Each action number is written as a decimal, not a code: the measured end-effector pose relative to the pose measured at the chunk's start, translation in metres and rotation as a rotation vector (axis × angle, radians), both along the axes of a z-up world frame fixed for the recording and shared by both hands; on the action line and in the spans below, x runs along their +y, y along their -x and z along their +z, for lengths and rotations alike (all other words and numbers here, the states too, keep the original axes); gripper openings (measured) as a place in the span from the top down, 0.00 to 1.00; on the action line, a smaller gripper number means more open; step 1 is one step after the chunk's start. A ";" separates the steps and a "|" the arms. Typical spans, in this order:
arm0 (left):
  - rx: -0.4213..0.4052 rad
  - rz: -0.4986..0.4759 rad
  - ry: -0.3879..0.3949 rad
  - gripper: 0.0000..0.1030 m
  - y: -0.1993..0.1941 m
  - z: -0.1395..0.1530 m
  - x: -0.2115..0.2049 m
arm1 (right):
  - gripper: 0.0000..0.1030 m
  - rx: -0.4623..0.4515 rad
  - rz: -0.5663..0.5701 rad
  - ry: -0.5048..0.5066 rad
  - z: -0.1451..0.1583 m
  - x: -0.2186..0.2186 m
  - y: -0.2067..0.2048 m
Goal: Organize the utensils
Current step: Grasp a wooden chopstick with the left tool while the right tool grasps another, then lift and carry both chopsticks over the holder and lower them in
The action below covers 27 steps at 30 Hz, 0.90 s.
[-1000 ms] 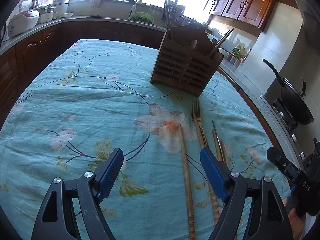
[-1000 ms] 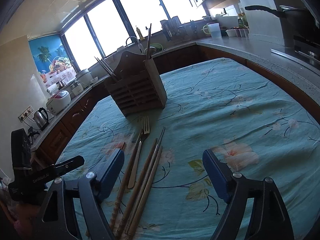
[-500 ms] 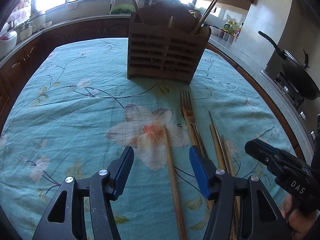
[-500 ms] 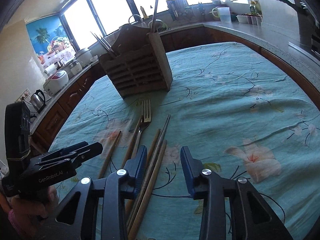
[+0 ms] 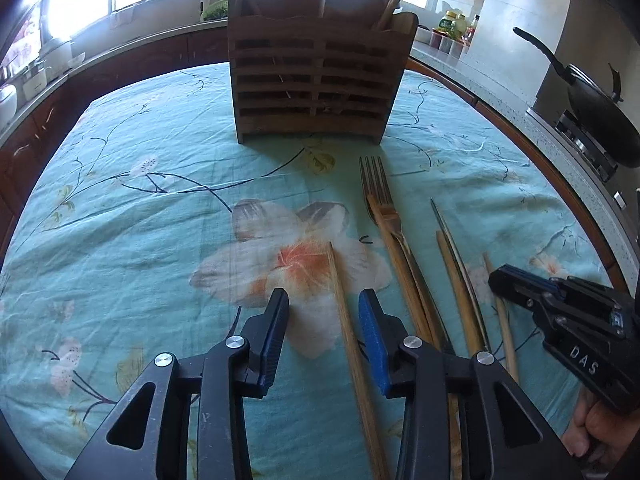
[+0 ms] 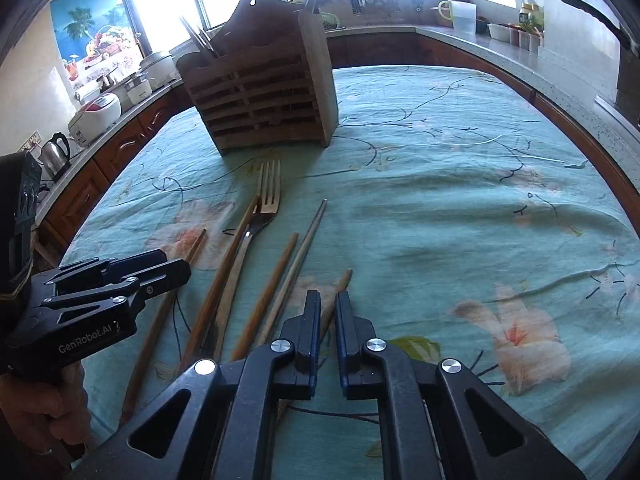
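We see a slatted wooden utensil holder [image 5: 316, 80] standing upright on a teal floral tablecloth [image 5: 140, 208], with several sticks already poking out of its top compartments, and we place everything else by it. On the cloth in front of the holder lies a loose row of utensils, all with their tips pointing towards it. Nearest the holder is a fork [image 5: 380, 208], metal-tined, with a light wooden chopstick lying along its handle. Farther from the holder, on the fork's left in the left wrist view, is a single pale bamboo chopstick [image 5: 346, 320], squared at its end and resting across an orange-centred flower print. Our left gripper [image 5: 324, 336] straddles this chopstick: its jaws have just been closing, the stick lies close to the right blue pad, and a clear gap remains on the other side, so they stand narrow but not pressing. To the fork's right lie a slim dark metal chopstick [image 6: 308, 236] and a brown wooden one beside it, then one more wooden chopstick [image 6: 340, 288] farthest out. Our right gripper [image 6: 328, 312] has closed its jaws to a thin slit around this last stick, which runs up between the pads and out past their tips.
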<state>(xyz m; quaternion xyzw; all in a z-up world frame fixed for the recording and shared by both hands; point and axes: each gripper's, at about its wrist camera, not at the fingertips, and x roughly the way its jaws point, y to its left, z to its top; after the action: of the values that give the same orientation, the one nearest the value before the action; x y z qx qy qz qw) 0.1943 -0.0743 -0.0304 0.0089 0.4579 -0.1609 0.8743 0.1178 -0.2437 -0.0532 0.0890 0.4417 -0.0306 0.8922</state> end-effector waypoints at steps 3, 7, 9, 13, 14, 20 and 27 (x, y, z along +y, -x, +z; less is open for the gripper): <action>0.020 -0.020 0.014 0.69 0.005 0.001 0.007 | 0.92 0.004 -0.022 -0.032 0.000 -0.012 0.001; 0.045 -0.011 0.026 0.69 -0.005 0.004 0.008 | 0.90 0.004 -0.023 -0.039 -0.002 -0.012 -0.006; 0.042 -0.015 0.006 0.69 -0.011 0.004 0.000 | 0.90 0.000 -0.018 -0.037 -0.003 -0.009 -0.011; 0.003 -0.043 -0.072 0.77 -0.015 -0.001 -0.020 | 0.90 0.000 -0.007 -0.044 -0.005 -0.010 -0.018; -0.008 -0.051 -0.086 0.80 -0.015 -0.002 -0.025 | 0.90 0.001 -0.003 -0.041 -0.005 -0.010 -0.019; 0.010 -0.068 -0.040 0.96 -0.015 -0.003 -0.022 | 0.94 0.003 0.002 -0.020 -0.003 -0.006 -0.020; -0.025 -0.038 0.095 0.97 -0.002 0.028 0.013 | 0.95 -0.072 0.006 -0.105 0.025 -0.011 -0.005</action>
<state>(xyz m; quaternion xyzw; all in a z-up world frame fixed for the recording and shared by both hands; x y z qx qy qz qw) 0.1965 -0.0617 -0.0027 -0.0220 0.4384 -0.1990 0.8762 0.1227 -0.2546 -0.0284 0.1352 0.4105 -0.0014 0.9018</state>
